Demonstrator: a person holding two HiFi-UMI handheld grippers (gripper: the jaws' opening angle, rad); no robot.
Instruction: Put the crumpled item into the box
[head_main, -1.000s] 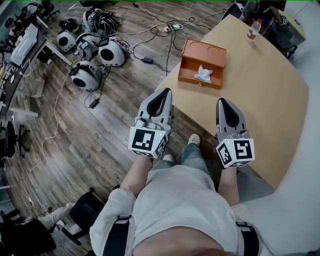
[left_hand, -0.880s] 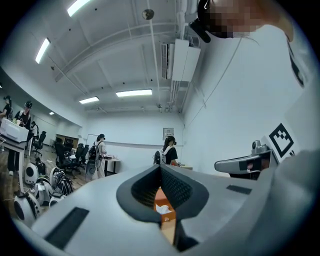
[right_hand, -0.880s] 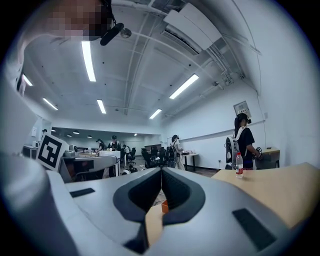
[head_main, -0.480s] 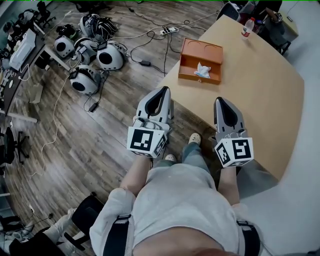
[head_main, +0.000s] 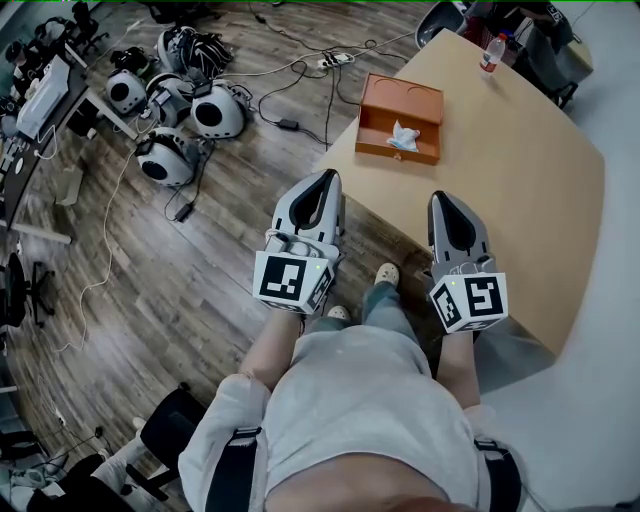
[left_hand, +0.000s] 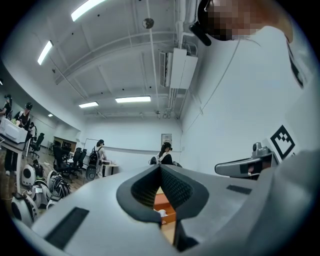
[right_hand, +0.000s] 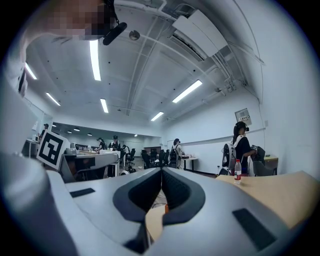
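Close to the person's waist, the left gripper (head_main: 327, 180) and right gripper (head_main: 444, 200) have jaws pressed together, holding nothing. Well ahead, the white crumpled item (head_main: 403, 138) lies inside the orange box (head_main: 400, 99) on the table (head_main: 520, 190). A careless forward swing might shove the light box off the nearby edge.

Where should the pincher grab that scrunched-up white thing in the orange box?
Probably from straight above: the crumpled white item lies inside the open orange box, and its walls block a sideways approach. Pinch the raised bunch in its middle, where the folds seem to stick up.
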